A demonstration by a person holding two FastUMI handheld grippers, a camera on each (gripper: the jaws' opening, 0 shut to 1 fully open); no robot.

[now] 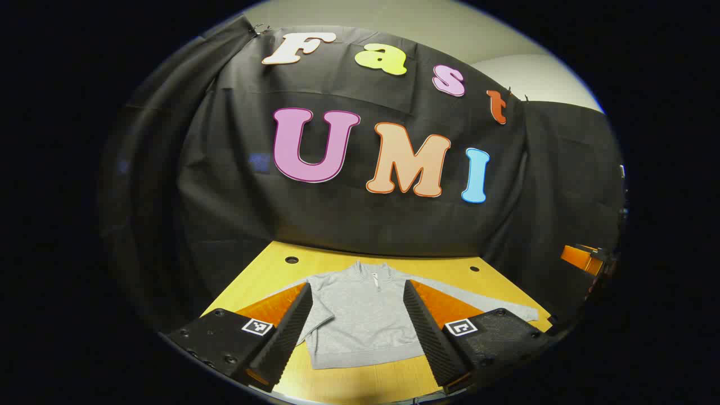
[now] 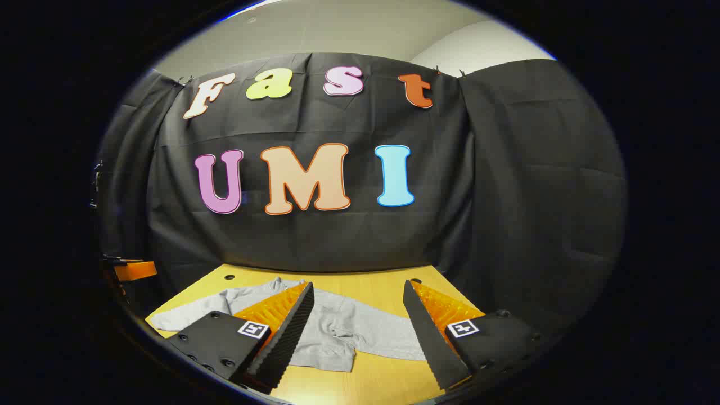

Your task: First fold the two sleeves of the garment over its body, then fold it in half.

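Sweater (image 1: pixel 360 315) lies flat on the desk (image 1: pixel 270 275), sleeves unfolded, as I hold the left gripper (image 1: pixel 358 329) and right gripper (image 2: pixel 358 332) above it, fingers wide, empty.

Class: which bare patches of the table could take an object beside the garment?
Bare table shows between the grey garment and the booth's cloth wall, and along the near edge below its hem. The middle is crowded: body and spread sleeves cover it.
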